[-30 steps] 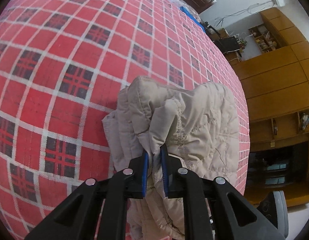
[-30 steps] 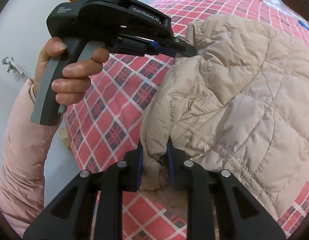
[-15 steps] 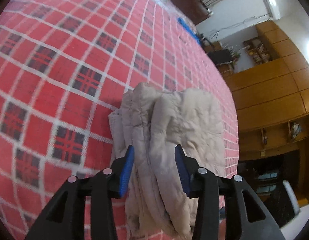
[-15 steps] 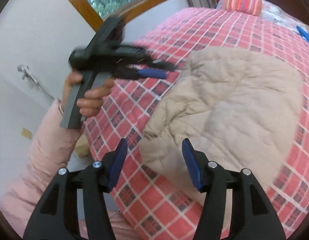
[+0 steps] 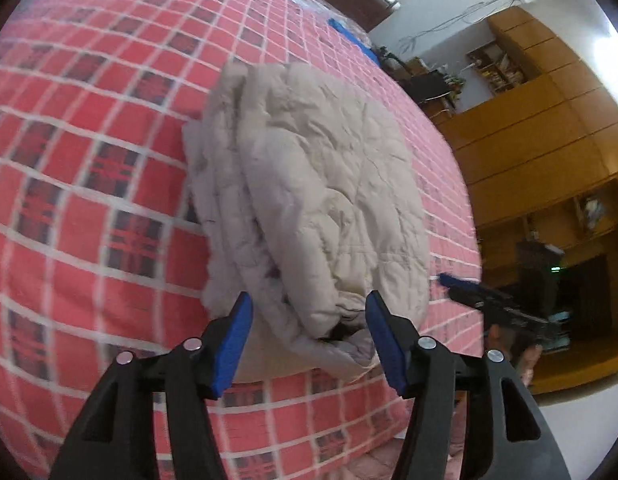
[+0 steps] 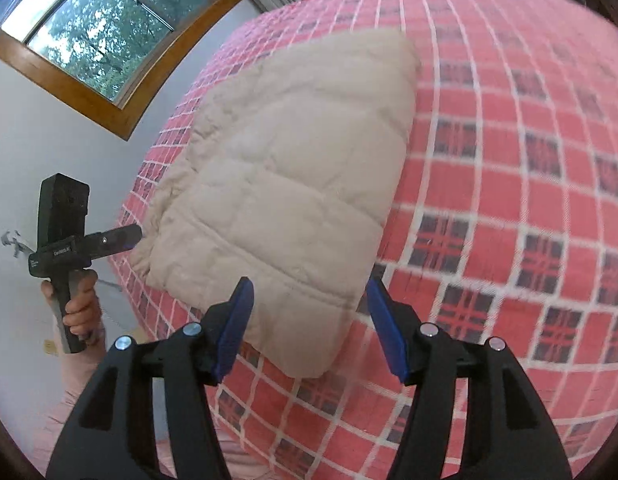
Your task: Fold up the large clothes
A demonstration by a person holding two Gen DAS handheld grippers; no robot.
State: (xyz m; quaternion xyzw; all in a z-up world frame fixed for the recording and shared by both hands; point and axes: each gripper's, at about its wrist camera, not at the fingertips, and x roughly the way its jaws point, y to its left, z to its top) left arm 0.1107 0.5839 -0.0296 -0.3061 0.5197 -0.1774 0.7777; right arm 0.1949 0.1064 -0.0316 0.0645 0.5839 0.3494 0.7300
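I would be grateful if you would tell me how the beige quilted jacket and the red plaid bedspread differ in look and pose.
The beige quilted jacket is plain and puffy, while the red plaid bedspread carries a white-lined check with dark squares. The jacket is folded into a compact stack of layers; the bedspread lies spread flat beneath it. Neither is gripped: the left gripper and the right gripper are both open.
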